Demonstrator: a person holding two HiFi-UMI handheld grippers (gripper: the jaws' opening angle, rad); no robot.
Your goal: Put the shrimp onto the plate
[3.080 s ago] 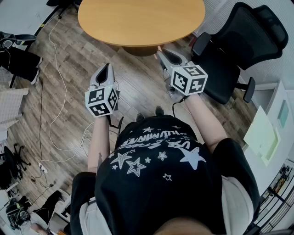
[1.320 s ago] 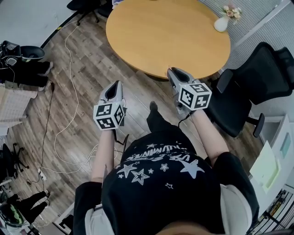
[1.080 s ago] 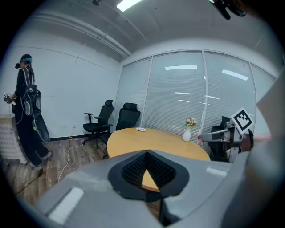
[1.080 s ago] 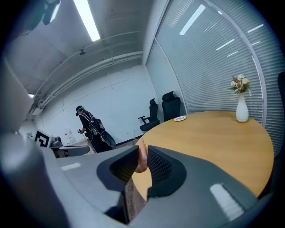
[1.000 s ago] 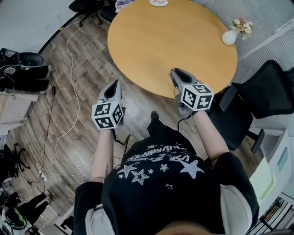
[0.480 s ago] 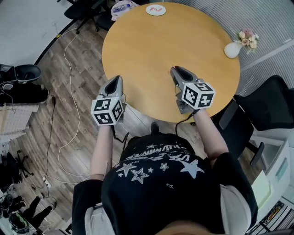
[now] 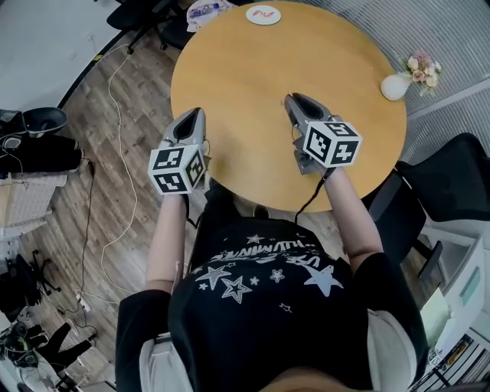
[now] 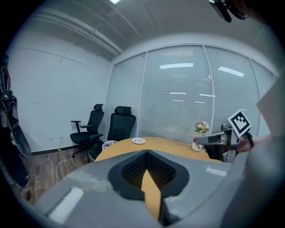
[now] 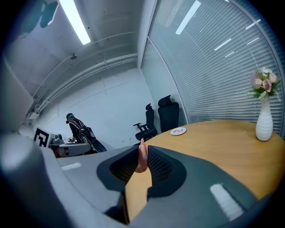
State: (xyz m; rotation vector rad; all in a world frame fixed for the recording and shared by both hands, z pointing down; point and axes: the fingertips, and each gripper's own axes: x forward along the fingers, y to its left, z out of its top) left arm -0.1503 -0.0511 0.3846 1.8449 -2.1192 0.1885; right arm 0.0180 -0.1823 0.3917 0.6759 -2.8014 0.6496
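Observation:
A white plate (image 7: pixel 262 14) with a red mark lies at the far edge of the round wooden table (image 7: pixel 253 76); it also shows small as the plate (image 9: pixel 178 131) and the plate (image 8: pixel 138 140). My right gripper (image 7: pixel 295 100) hovers over the near half of the table, shut on a pale pink shrimp (image 9: pixel 142 156) that stands upright between its pads. The shrimp cannot be made out in the head view. My left gripper (image 7: pixel 192 117) hangs over the table's near left edge, jaws together with nothing between them. The plate is far ahead of both grippers.
A white vase with flowers (image 7: pixel 398 84) stands at the table's right edge. Black office chairs (image 8: pixel 120 127) stand behind the table, and another chair (image 7: pixel 448 180) stands to the right. A white cable (image 7: pixel 126 115) trails over the wood floor on the left.
The person has walked up to the table. Both grippers have moved from above the floor to over its near edge. The plate and vase have come into view.

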